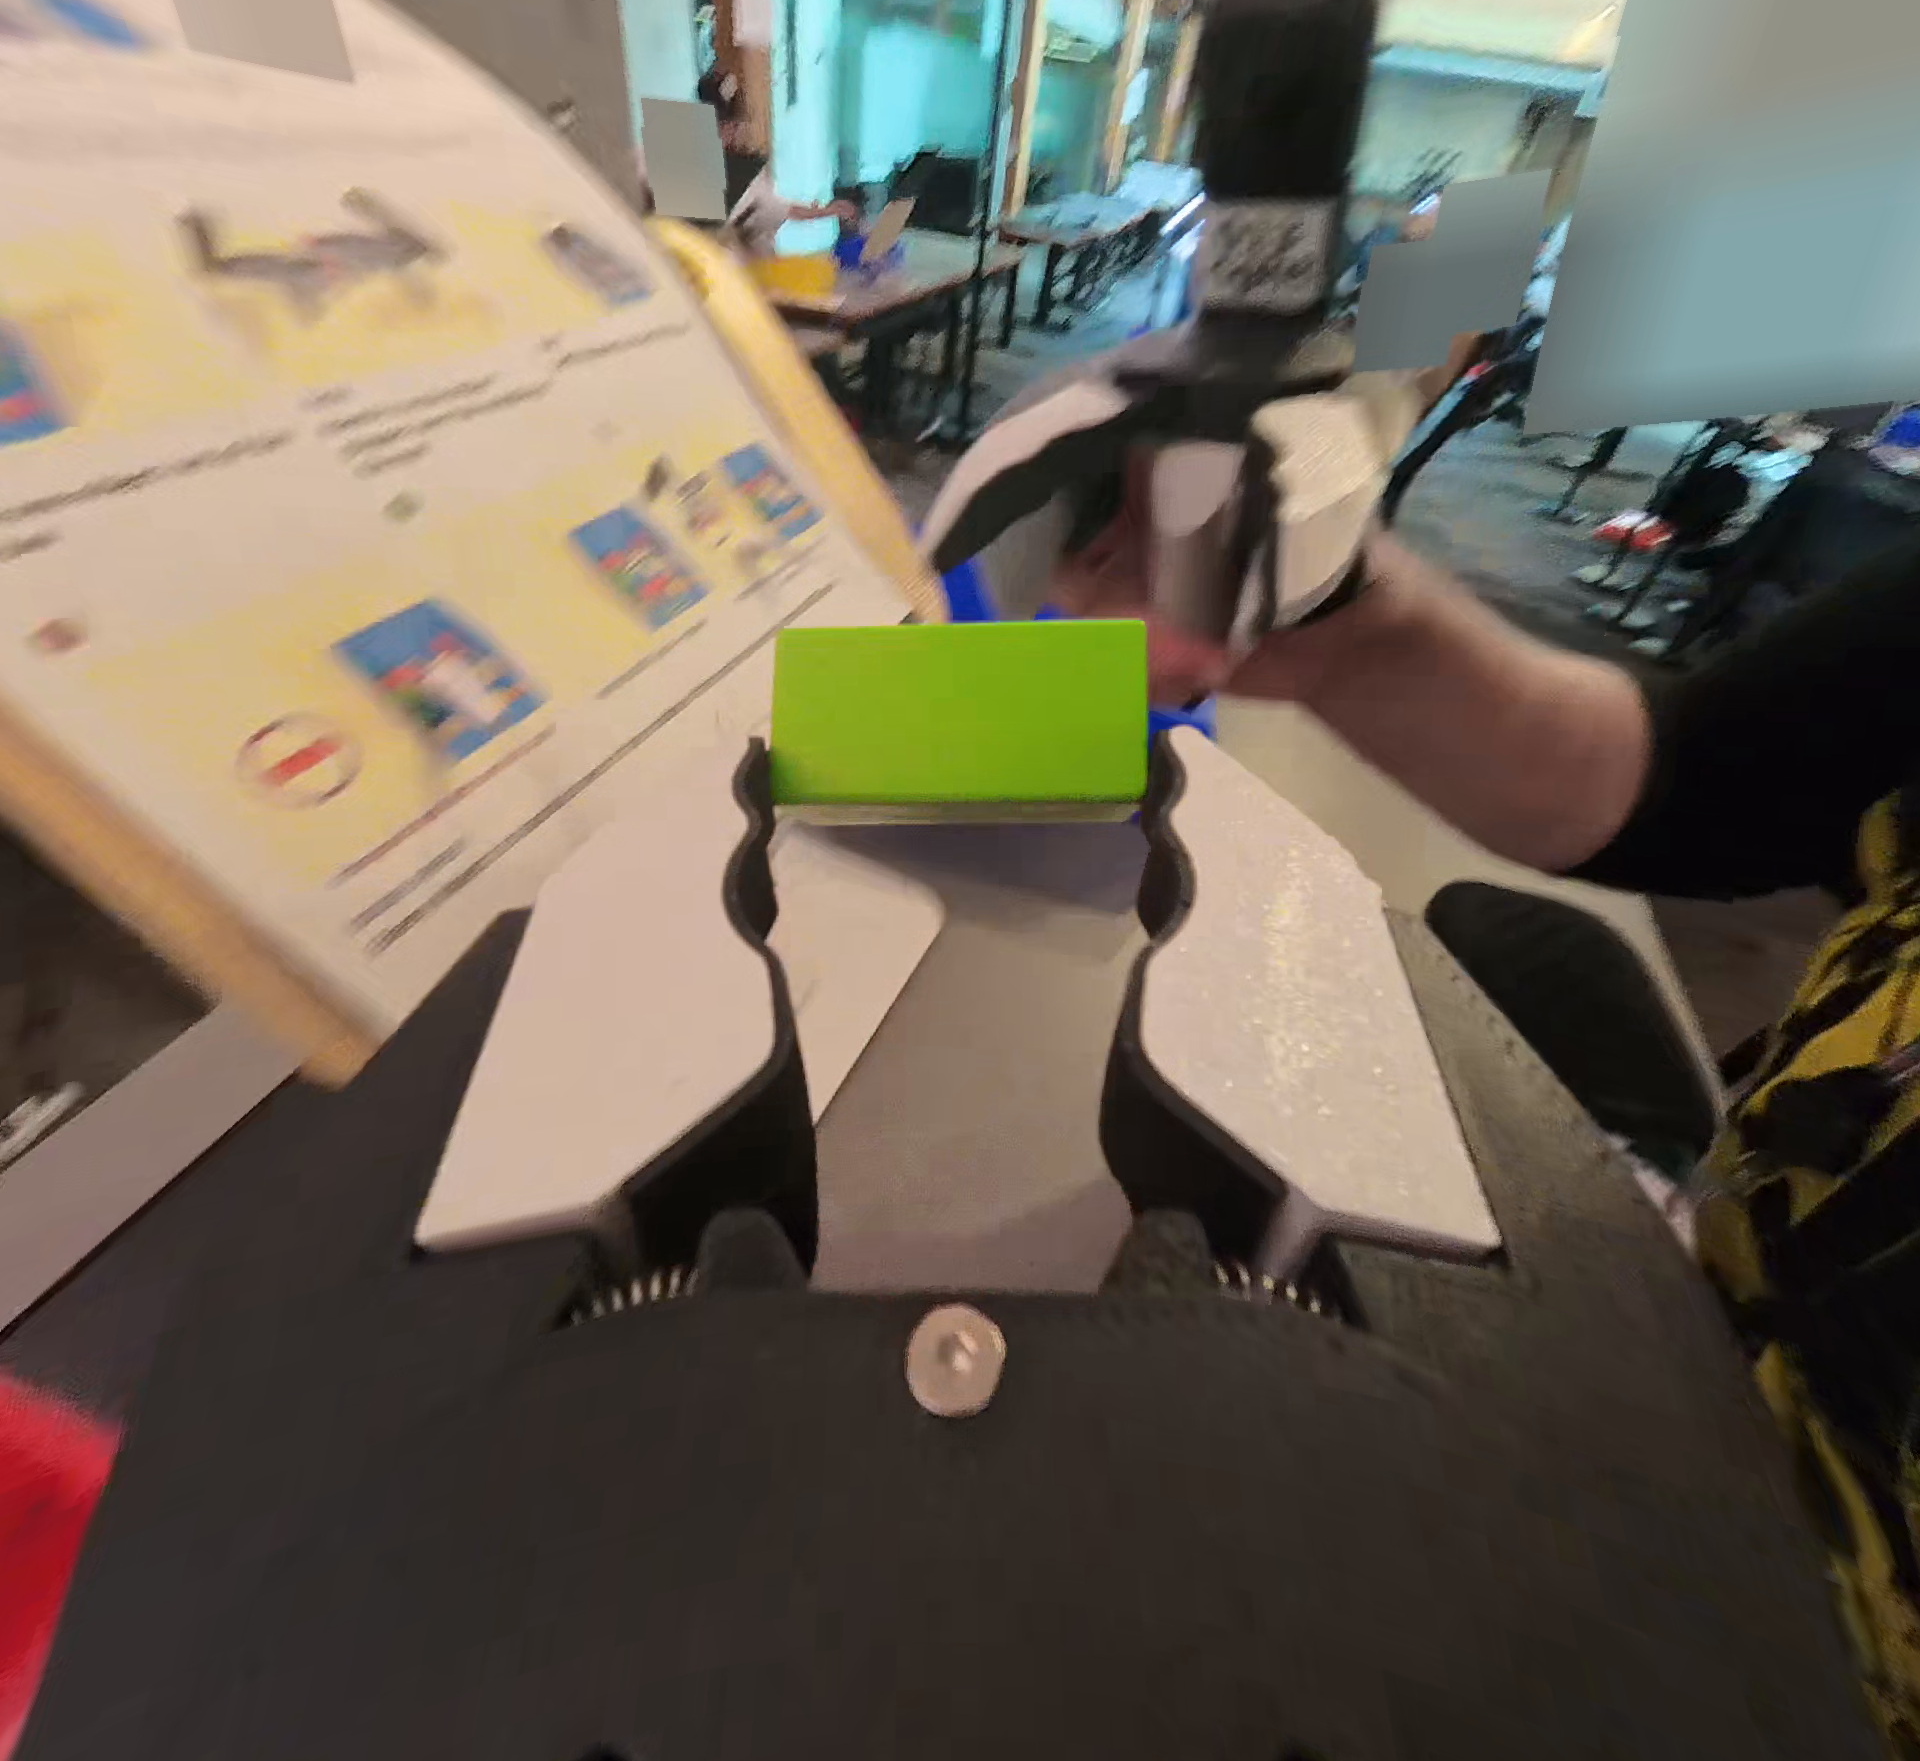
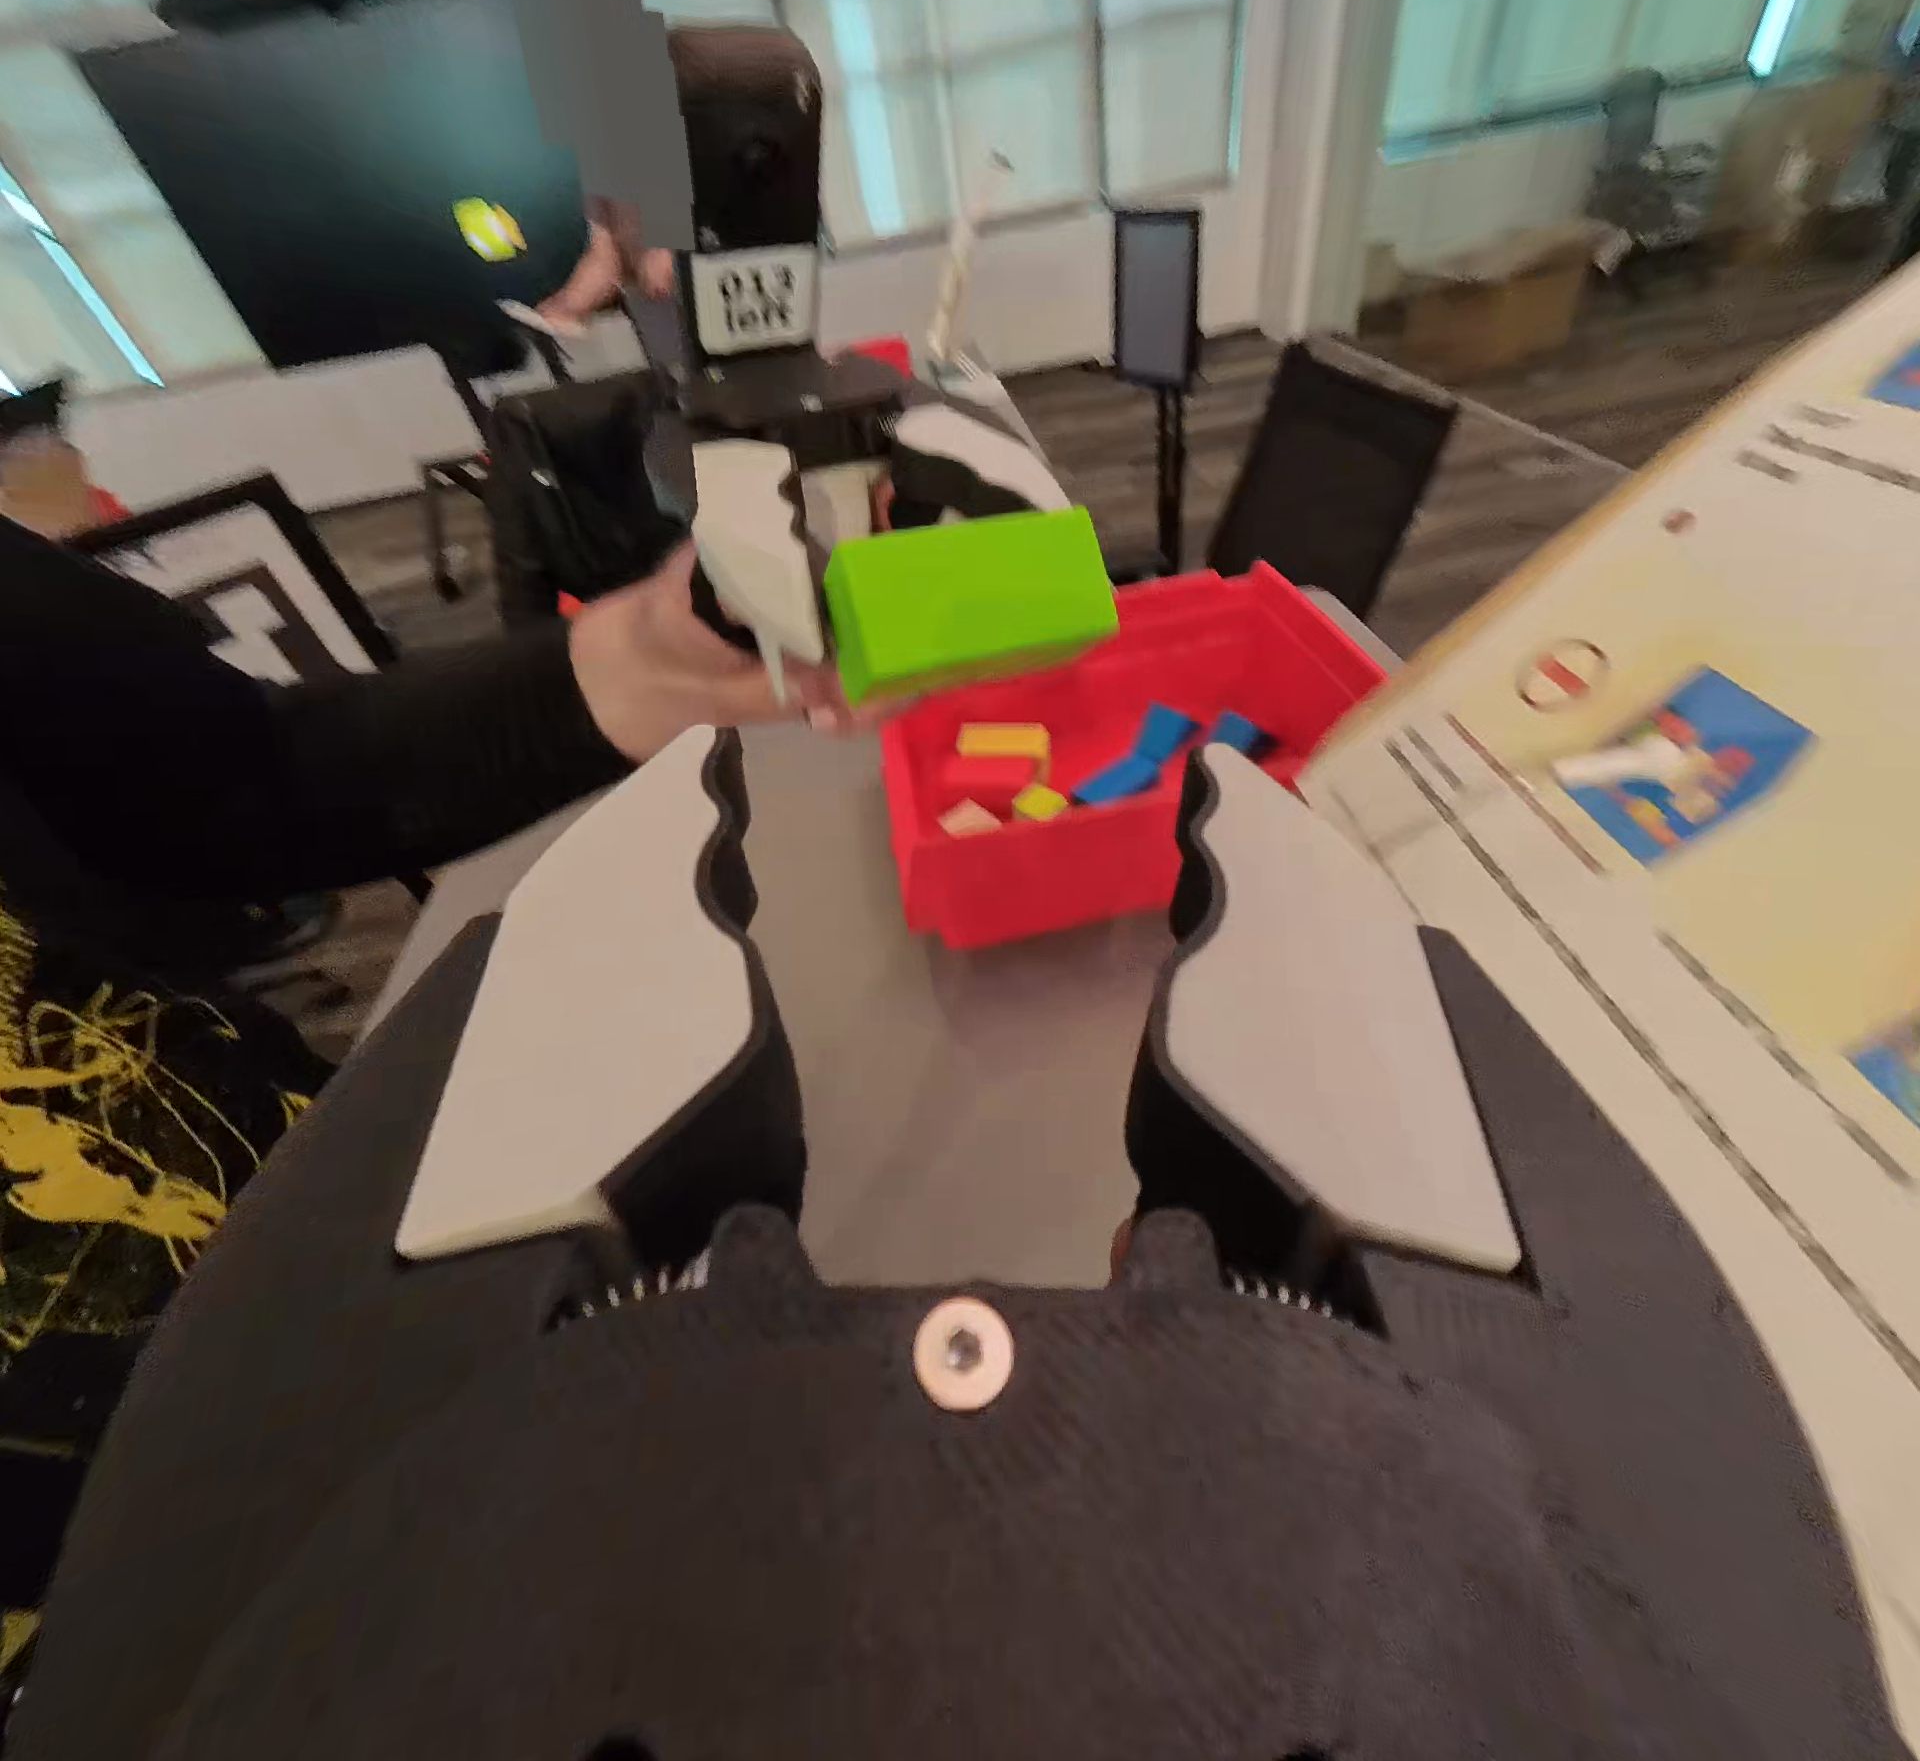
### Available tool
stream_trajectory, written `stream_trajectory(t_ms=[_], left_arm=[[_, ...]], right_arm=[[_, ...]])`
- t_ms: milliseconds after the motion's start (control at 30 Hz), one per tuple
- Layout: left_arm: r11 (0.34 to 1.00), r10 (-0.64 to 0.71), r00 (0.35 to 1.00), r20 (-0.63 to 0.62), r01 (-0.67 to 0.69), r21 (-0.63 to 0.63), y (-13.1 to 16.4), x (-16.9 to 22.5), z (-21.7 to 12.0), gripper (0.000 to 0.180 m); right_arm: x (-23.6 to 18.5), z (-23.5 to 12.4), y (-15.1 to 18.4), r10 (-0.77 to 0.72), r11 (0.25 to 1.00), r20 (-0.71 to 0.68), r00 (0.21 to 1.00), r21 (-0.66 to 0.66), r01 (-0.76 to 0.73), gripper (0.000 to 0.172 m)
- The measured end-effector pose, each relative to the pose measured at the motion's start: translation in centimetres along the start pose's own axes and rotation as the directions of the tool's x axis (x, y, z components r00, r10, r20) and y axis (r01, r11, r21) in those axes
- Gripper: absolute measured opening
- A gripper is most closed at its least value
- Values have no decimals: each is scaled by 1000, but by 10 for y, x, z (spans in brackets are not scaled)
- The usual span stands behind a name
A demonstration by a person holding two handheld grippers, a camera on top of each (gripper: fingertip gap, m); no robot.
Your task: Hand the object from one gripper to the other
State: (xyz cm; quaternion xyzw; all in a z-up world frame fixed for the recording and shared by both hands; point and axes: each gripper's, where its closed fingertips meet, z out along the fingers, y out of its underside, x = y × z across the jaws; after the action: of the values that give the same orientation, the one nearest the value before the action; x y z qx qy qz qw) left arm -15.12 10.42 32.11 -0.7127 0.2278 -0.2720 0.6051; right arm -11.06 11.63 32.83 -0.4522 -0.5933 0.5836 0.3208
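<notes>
— Where is the green block (image 1: 958,712) being kept?

— At the frame's centre it is being clamped between the pads of the left gripper (image 1: 958,781), pressed at both ends.

— And the right gripper (image 2: 964,776)?

— Its fingers are being held apart with nothing gripped, low in the middle, before the red bin (image 2: 1039,864) where small blocks (image 2: 1003,740) are lying.

The block (image 2: 966,605) sits between the left gripper (image 1: 958,776) fingertips — above and behind the bin (image 2: 1039,870) of blocks; the board (image 2: 1662,776) stands right of the bin.
</notes>
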Motion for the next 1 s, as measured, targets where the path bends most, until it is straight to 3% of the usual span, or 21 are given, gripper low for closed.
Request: stream_trajectory(t_ms=[100,167,467,567,633,700,767,867,1000], left_arm=[[999,5,996,-94,-1,45,-12,29,23,68],[998,2,991,-134,6,61,-14,38,31,68],[996,-23,978,-206,40,82,-18,49,52,68],[995,-25,975,-220,47,93,-25,53,54,61],[998,8,985,-170,3,63,-25,49,46,55],[1000,27,996,-81,-26,16,-19,36,31,50],[998,32,999,6,-31,-45,-4,19,12,43],[991,-6,994,110,20,-129,25,-8,-12,38],[981,-28,982,188,62,-181,48,-29,-27,37]], right_arm=[[-10,12,-7,23,998,81,996,64,-28,81],[-16,9,-13,38,992,124,992,111,-52,75],[-16,-15,-11,73,987,126,989,130,-89,68],[-13,-45,-19,66,986,68,996,145,-76,69],[4,-88,-14,61,994,-70,996,94,-54,69],[39,-146,23,31,993,-290,956,-98,-62,69],[74,-208,81,-8,935,-459,888,-319,-156,69],[103,-272,165,-47,766,-516,856,-568,-300,69],[131,-306,236,-131,538,-472,872,-773,-337,69]])
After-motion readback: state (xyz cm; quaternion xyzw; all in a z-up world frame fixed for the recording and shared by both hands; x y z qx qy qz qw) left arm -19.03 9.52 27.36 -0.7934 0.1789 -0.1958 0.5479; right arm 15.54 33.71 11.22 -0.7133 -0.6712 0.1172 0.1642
